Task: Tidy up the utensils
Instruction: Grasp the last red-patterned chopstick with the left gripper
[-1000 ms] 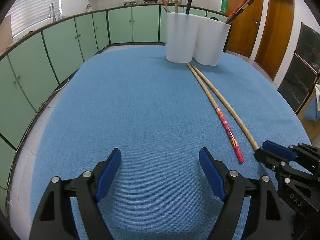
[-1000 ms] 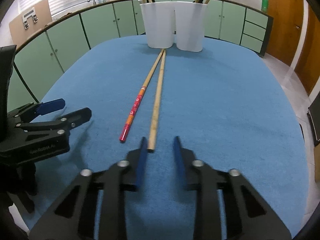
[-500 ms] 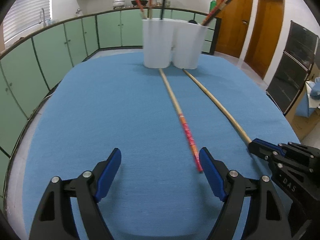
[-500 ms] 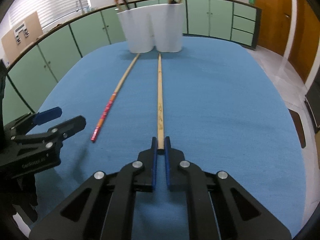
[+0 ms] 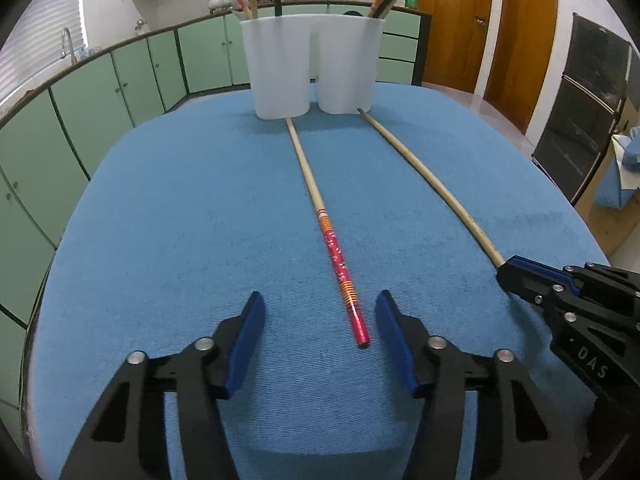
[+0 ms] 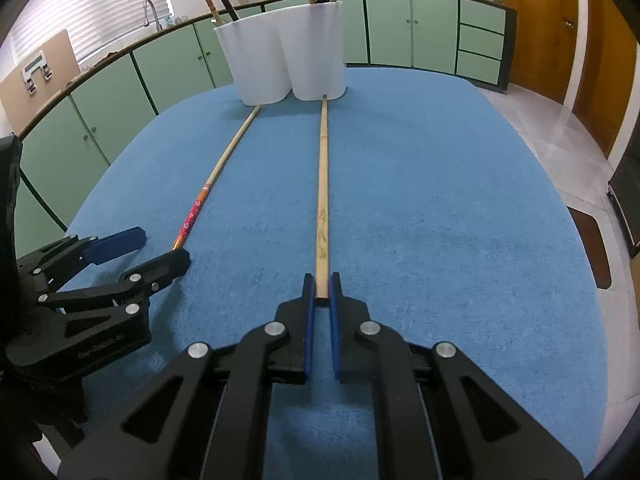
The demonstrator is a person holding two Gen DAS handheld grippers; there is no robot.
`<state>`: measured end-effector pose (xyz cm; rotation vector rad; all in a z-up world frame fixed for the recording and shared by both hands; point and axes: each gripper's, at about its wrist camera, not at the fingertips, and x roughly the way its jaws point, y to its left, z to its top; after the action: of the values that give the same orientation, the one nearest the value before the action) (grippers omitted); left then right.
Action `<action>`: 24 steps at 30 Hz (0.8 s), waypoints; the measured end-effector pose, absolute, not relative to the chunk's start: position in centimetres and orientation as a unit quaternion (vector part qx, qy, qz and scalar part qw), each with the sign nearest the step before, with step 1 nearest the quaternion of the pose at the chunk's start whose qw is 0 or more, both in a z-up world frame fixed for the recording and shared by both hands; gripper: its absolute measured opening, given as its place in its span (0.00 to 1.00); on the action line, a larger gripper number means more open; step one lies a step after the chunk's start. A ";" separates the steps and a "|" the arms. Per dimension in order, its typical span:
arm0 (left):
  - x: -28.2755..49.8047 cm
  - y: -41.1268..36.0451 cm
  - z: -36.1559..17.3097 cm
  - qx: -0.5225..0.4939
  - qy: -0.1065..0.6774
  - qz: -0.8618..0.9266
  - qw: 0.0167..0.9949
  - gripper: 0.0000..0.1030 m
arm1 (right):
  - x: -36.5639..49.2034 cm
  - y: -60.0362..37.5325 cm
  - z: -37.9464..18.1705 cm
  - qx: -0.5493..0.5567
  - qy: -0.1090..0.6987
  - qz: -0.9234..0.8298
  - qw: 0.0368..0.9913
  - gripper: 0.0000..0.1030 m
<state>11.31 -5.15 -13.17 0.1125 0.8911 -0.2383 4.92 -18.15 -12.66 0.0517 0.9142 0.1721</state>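
Two long chopsticks lie on the blue table, pointing at a white double-cup holder (image 5: pixel 312 68) (image 6: pixel 284 60) with several chopsticks standing in it. My left gripper (image 5: pixel 320 320) (image 6: pixel 140 248) is open, its jaws on either side of the near end of the red-patterned chopstick (image 5: pixel 338 260) (image 6: pixel 200 204). My right gripper (image 6: pixel 321 284) (image 5: pixel 508 270) is shut on the near end of the plain bamboo chopstick (image 6: pixel 322 200) (image 5: pixel 432 176), which lies on the cloth.
The blue cloth-covered table (image 5: pixel 180 220) (image 6: pixel 460 220) ends in a rounded edge. Green kitchen cabinets (image 5: pixel 100 92) run behind and to the left. Wooden doors (image 5: pixel 516 28) and a dark oven unit (image 5: pixel 592 100) stand at the right.
My right gripper closed on the bamboo chopstick's end and swung it apart from the red one. My left gripper moved right, so the red chopstick's end now lies between its open jaws.
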 end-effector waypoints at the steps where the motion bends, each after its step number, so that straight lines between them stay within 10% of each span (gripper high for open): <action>1: 11.3 -5.3 -13.1 0.054 0.429 -0.116 0.894 0.44 | 4.9 -18.1 -12.7 0.025 0.440 0.083 0.894 0.07; 10: 11.2 -5.9 -13.0 0.057 0.425 -0.123 0.895 0.08 | 4.9 -18.4 -12.8 0.029 0.439 0.085 0.894 0.07; 24: 10.5 -4.9 -11.7 0.039 0.408 -0.120 0.904 0.05 | 4.3 -19.0 -11.8 0.043 0.421 0.091 0.901 0.06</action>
<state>10.49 -4.94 -11.74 0.0805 0.8424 -0.2484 4.26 -18.97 -11.81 0.0896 0.8705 0.1888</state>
